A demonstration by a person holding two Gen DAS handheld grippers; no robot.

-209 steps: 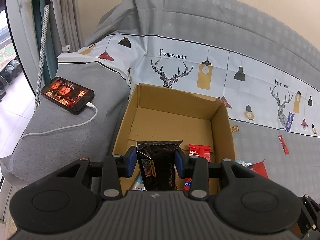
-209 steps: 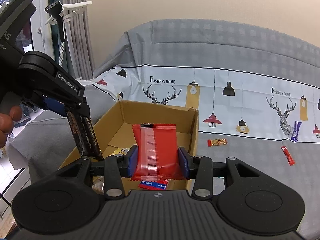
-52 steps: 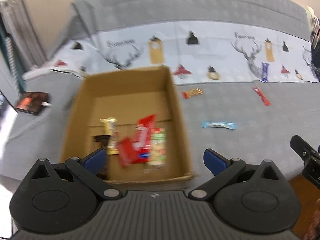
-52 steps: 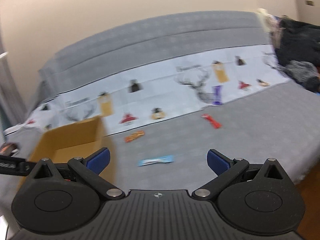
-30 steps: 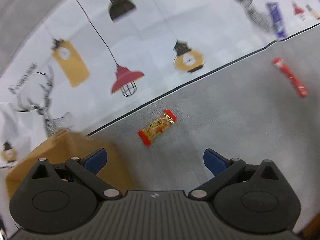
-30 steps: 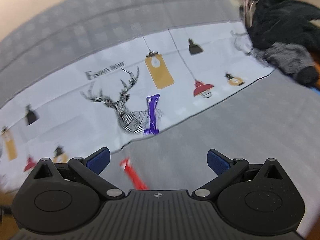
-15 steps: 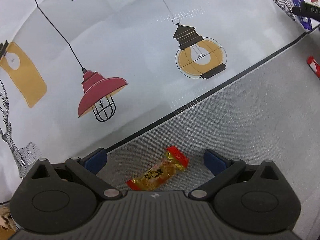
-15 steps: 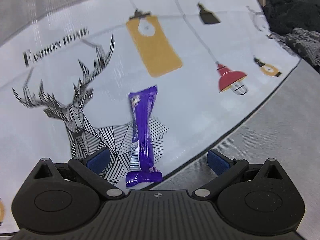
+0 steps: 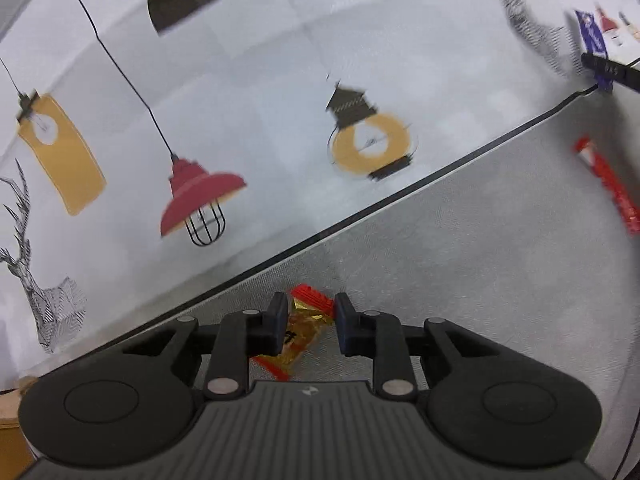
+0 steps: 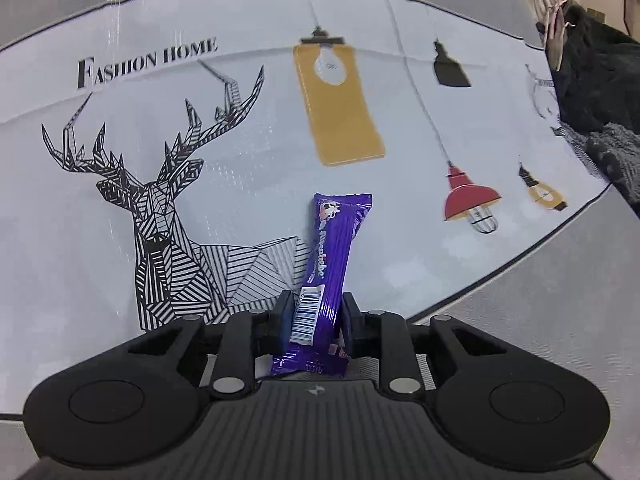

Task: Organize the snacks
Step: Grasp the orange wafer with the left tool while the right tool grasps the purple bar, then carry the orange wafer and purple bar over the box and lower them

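My left gripper (image 9: 311,322) is shut on a small gold and red candy (image 9: 301,332) that lies on the grey bedspread (image 9: 460,264). My right gripper (image 10: 313,320) is shut on a purple snack bar (image 10: 329,276) that lies on the white printed band of the cloth (image 10: 248,184), beside the deer drawing. The purple bar also shows far right in the left wrist view (image 9: 591,36), with the right gripper's tip against it. A red snack stick (image 9: 610,186) lies loose on the grey cloth at the right.
A corner of the cardboard box (image 9: 10,436) shows at the bottom left of the left wrist view. Dark clothing (image 10: 600,92) is piled at the right edge of the bed.
Both grippers, open half a second ago, have come down and shut: the left on the gold and red candy, the right on the purple bar.
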